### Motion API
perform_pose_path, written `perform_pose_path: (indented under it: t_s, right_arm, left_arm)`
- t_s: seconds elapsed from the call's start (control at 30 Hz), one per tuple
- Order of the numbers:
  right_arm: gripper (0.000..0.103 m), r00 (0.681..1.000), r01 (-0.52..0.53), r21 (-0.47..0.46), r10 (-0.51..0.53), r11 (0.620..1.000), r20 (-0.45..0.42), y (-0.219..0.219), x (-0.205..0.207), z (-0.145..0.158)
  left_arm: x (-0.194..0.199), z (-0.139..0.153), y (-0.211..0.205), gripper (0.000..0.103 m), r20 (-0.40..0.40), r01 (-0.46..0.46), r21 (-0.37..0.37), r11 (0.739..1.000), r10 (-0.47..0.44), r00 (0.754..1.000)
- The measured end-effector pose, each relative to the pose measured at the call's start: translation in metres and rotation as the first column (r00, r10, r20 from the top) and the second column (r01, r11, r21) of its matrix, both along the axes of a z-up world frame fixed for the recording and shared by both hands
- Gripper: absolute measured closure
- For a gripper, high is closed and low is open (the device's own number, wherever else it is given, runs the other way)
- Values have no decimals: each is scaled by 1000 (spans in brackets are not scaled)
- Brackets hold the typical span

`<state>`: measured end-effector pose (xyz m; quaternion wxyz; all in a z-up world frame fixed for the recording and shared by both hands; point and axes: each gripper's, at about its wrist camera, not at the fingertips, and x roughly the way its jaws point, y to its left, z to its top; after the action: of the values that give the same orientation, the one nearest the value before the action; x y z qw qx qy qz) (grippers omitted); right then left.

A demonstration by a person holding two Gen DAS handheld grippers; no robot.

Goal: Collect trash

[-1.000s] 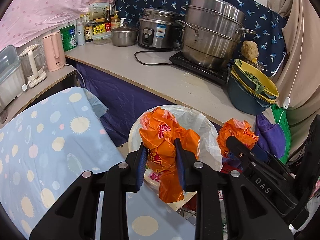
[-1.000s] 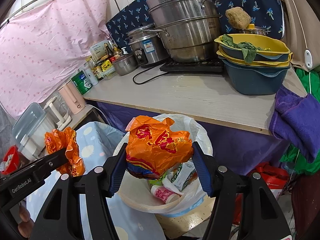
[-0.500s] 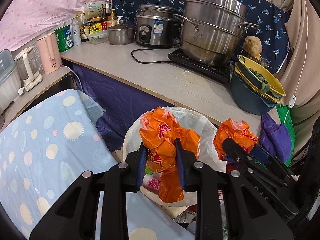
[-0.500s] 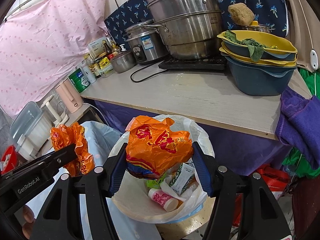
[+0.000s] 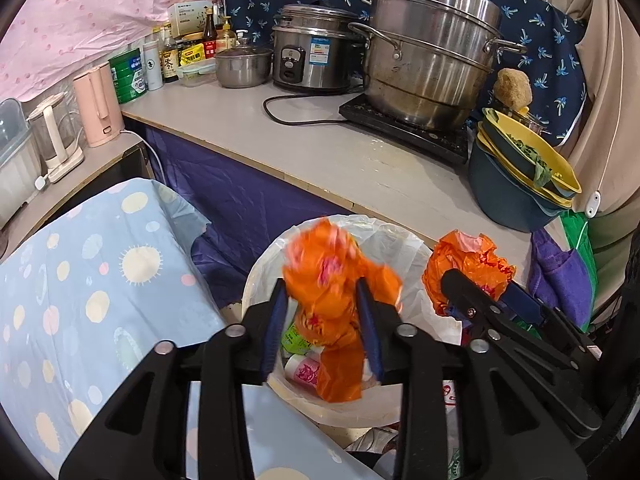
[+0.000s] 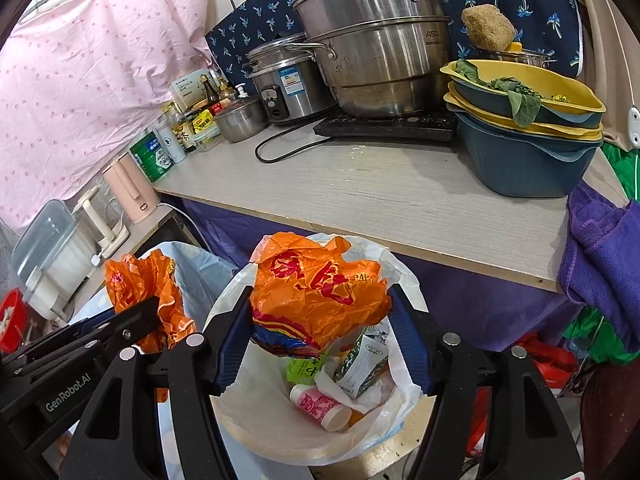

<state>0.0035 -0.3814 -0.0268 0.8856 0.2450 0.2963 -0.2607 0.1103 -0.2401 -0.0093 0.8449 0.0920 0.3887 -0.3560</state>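
Note:
Over the white lined trash bin point(image 5: 256, 280) my left gripper point(image 5: 322, 292) has its jaws opening. A crumpled orange plastic bag point(image 5: 332, 280) between them is blurred, and a gap shows at the left pad. My right gripper point(image 6: 320, 292) hangs over the same bin point(image 6: 256, 420). Its jaws are opening too, but both pads still touch a second orange bag point(image 6: 316, 288), which looks sharp and still. Each view shows the other gripper beside it with its bag point(image 5: 464, 264) point(image 6: 140, 280). A pink-and-white bottle point(image 6: 320, 406) and cartons lie in the bin.
A counter point(image 6: 400, 196) runs right behind the bin, with a steamer pot point(image 5: 428, 52), a rice cooker, stacked basins point(image 6: 524, 128) and bottles on it. A table under a blue spotted cloth point(image 5: 80, 280) stands left of the bin. A purple towel point(image 6: 600, 248) hangs at the right.
The left jaws have spread and the orange bag between them has come loose and blurred. The right jaws have widened slightly around their bag. Both grippers moved a little closer over the bin.

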Motion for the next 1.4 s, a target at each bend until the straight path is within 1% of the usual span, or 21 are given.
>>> perform_pose_path:
  t_s: [0.03,0.07,0.13,0.23,0.4,0.63,0.87,0.93,1.1,1.17,1.23,1.4]
  right_arm:
    - [35,1000,4,-5,-4,1000,-4,0,1,0]
    - [35,1000,12,-10,-12,1000,-6,1,0,0]
    - [33,1000,24,-6,-24,1000,-1,-1,0,1]
    - [29,999,35,-5,-35,999,9,-3,-2,3]
    - [28,999,39,-14,-39,999,7,-3,-2,7]
    - [28,999,38,-15,-38,999,9,-2,-2,9]
    - [27,999,34,-23,-34,999,14,6,-6,15]
    - [26,999,34,-24,-34,999,15,9,-8,17]
    - [19,1000,29,-48,-29,998,8,17,-12,21]
    - [19,1000,28,-63,-28,998,1,22,-14,24]
    - [19,1000,27,-72,-28,997,-14,25,-16,25]
    - [19,999,20,-75,-22,997,-34,36,-22,28]
  left_arm:
    - [0,0,0,54,3,-7,-1,1000,7,1000]
    - [1,1,1,51,13,-22,-2,1000,22,1000]
    - [3,2,3,41,21,-36,-4,999,37,999]
    - [6,4,5,35,22,-46,-14,999,46,999]
    - [7,6,7,33,23,-52,-21,998,53,998]
    - [4,8,10,33,27,-56,-25,998,56,998]
    - [1,13,19,31,42,-63,-29,998,64,997]
    - [0,15,22,27,47,-70,-31,997,72,996]
    - [-3,18,35,25,50,-86,-32,996,88,995]
    - [-5,18,41,23,54,-97,-23,995,98,994]
    - [-7,19,47,16,64,-113,-16,993,114,991]
    - [-12,21,64,13,94,-151,5,989,150,984]
